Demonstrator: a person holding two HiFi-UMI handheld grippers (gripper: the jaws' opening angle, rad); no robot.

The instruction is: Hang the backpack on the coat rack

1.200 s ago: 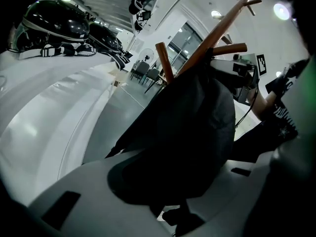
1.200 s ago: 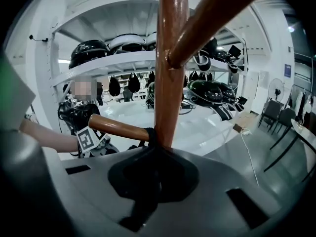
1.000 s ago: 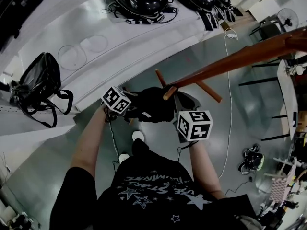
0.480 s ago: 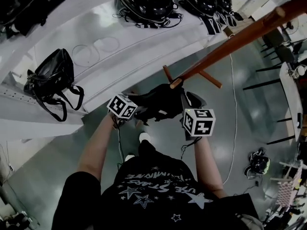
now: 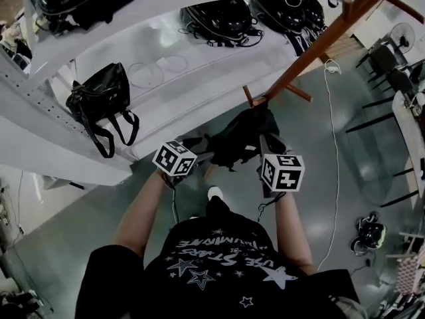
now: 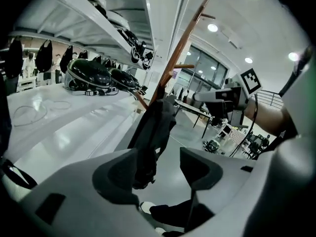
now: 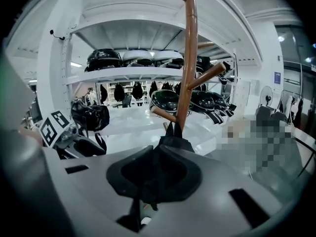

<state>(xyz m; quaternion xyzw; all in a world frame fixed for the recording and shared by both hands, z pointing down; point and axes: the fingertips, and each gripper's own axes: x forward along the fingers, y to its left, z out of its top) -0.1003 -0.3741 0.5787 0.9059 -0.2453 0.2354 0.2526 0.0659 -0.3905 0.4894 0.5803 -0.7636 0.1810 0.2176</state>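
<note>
Since 1 second ago the backpack (image 5: 244, 138) has gone from a bunch pressed between the 2 marker cubes to a longer shape hanging below a low peg (image 5: 251, 100) of the wooden coat rack (image 5: 312, 48).

In that time the left claw (image 6: 163, 164) has been opening. Its jaws now stand wide apart with floor showing between them. The backpack's lower end hangs just ahead of its left pad, and I cannot tell if the two touch. The right claw (image 7: 155, 174) has just been closing further. Its jaws are narrow, nearly together, with a fold of the backpack's black cloth pinched between the pads. A short end of cloth shows below them.

Both forearms reach forward from the body, side by side. The left cube (image 5: 174, 158) and the right cube (image 5: 283, 172) sit level with each other, and both claws tilt down toward the rack's base. The right claw is right at the backpack's lower edge.

The backpack's top runs up by a short loop to the pole where the pegs branch, and its body hangs clear of the grey floor (image 5: 345, 178).

Behind the rack stands a white shelf unit (image 5: 166, 88). A black handbag (image 5: 99, 98) stands on its lower shelf with its straps drooping over the edge. Black helmets (image 5: 219, 12) with straps rest on the shelf above.
</note>
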